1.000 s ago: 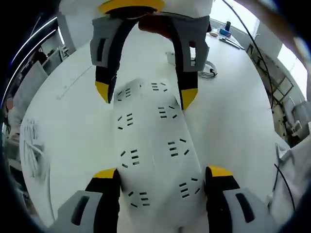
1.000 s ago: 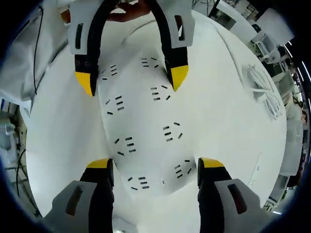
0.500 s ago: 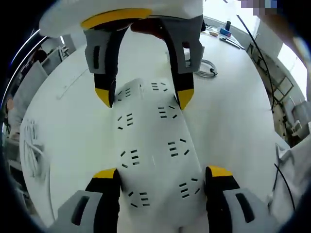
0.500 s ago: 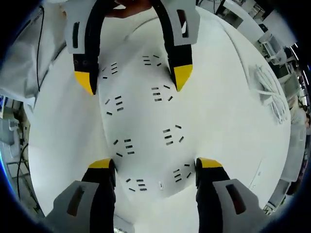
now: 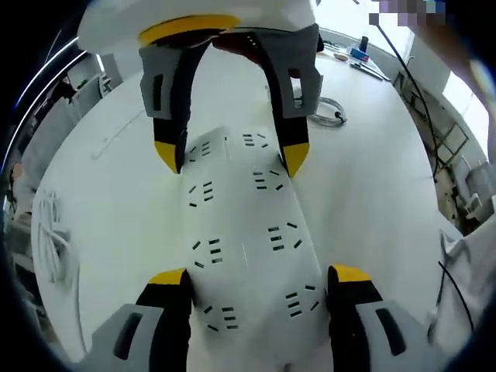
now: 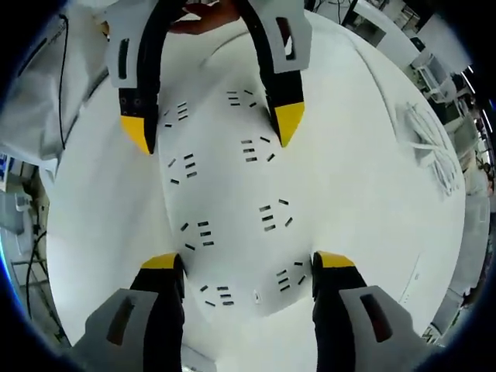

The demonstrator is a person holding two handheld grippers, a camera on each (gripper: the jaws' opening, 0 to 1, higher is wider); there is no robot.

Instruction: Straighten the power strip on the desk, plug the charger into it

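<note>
A wide white power strip with two rows of sockets lies flat on the white desk. My left gripper is open, and its yellow-tipped jaws straddle one end of the strip, close against the long sides. My right gripper is open and straddles the opposite end in the same way. In the right gripper view the strip runs from my right gripper up to my left gripper. A white charger with a coiled cable lies on the desk beyond the strip.
A bundle of white cables lies near the desk edge, and the same bundle appears in the right gripper view. Small items sit at the far edge. White cloth and a thin dark cable border the desk.
The right gripper has shifted slightly over the far end of the strip. The strip and the left gripper stay put.
</note>
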